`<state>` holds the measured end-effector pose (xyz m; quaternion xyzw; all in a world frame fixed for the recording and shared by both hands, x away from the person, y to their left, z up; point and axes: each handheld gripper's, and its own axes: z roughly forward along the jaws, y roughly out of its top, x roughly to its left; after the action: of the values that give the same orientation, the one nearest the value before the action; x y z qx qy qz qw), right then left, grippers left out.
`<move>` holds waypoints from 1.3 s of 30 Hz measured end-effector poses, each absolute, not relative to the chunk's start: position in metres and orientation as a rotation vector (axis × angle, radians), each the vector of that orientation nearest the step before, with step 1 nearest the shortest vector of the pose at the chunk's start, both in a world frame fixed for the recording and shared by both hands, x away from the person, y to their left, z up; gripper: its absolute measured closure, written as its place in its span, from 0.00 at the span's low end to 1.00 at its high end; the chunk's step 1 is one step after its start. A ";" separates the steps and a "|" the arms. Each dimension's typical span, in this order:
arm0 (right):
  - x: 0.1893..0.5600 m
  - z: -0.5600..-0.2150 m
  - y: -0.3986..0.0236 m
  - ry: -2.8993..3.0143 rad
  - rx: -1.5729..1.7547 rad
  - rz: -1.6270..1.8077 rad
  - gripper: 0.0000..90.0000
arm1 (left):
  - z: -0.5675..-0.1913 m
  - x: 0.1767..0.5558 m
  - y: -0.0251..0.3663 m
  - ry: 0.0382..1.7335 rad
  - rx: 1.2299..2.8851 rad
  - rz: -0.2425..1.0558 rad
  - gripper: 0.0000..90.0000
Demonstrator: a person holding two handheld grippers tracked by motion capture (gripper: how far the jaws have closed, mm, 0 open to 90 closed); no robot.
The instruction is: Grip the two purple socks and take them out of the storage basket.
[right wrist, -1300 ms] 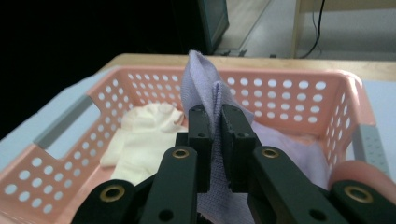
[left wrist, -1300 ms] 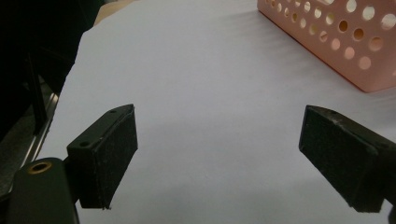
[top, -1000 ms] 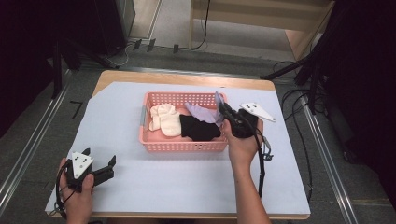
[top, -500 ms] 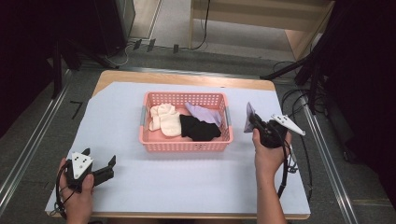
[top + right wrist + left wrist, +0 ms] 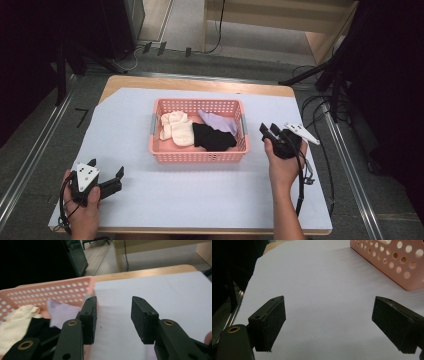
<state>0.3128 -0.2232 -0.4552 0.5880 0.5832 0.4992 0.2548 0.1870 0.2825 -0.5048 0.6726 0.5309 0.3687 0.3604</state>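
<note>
Between picks, by the look of it: emptying the pink basket [image 5: 200, 156] of its cloths, none of them out on the white sheet [image 5: 200, 195] yet. Right gripper [image 5: 268, 129] just right of the basket, low over the sheet, jaws apart after having just been opening, nothing between the pads, only bare sheet there in the right gripper view. Left gripper [image 5: 119, 179] resting at the near left corner, well apart from the basket, jaws wide and empty too. In the basket, at the middle of the table: cream cloth [image 5: 177, 129] at the left, black cloth [image 5: 214, 137] at the near right, lilac cloth [image 5: 218, 121] at the far right, closest to the right gripper. Next, probably: swing the right gripper left over the rim, come down on the lilac cloth, pinch a raised fold rather than a flat patch, keep clear of the basket wall and of the black cloth touching it, then lift straight up before carrying off to the right.
</note>
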 end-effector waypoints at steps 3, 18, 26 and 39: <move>0.316 -0.450 -0.209 1.616 1.564 1.371 0.63 | -0.505 0.187 0.282 1.371 1.730 0.948 0.14; 0.358 -0.442 -0.114 1.882 1.508 1.197 0.60 | -0.505 0.188 0.282 1.373 1.728 0.942 0.15; 0.380 -0.447 -0.090 1.999 1.596 1.039 0.61 | -0.505 0.188 0.282 1.376 1.732 0.940 0.15; 0.404 -0.459 -0.071 2.221 1.716 0.675 0.54 | -0.505 0.188 0.282 1.379 1.733 0.943 0.15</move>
<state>0.4038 -0.0706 -0.4587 0.5897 0.7631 0.2319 0.1271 0.1884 0.2816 -0.5054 0.6720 0.5347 0.3657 0.3589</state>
